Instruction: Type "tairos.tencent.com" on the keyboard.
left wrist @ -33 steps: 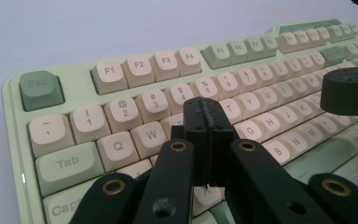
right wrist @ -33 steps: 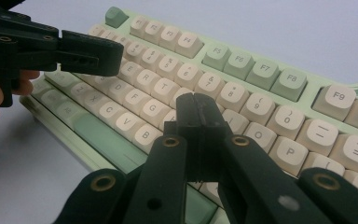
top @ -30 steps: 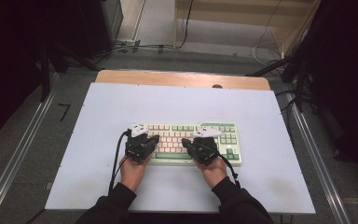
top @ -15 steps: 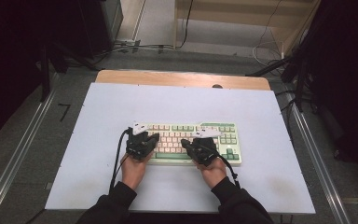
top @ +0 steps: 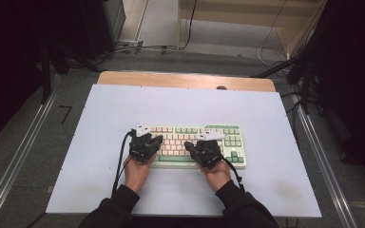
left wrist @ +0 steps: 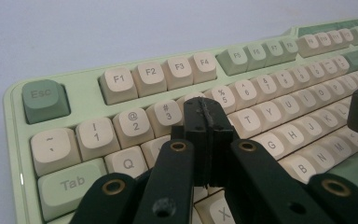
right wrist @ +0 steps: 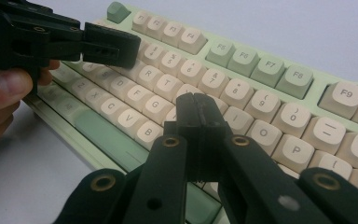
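High view: one pale green keyboard (top: 190, 145) lies on white table (top: 123, 109), near front edge, slightly right of centre. Two hands, two grippers over it: left gripper (top: 157, 139) above left key block, right gripper (top: 188, 145) above middle keys, tips close together. Left gripper view: jaws pressed flat together, nothing between, tip (left wrist: 206, 119) over number-row and Q-row keys; Esc key (left wrist: 42, 98) at far left corner. Right gripper view: jaws likewise clenched empty, tip (right wrist: 197, 111) over letter keys; other gripper at upper left.
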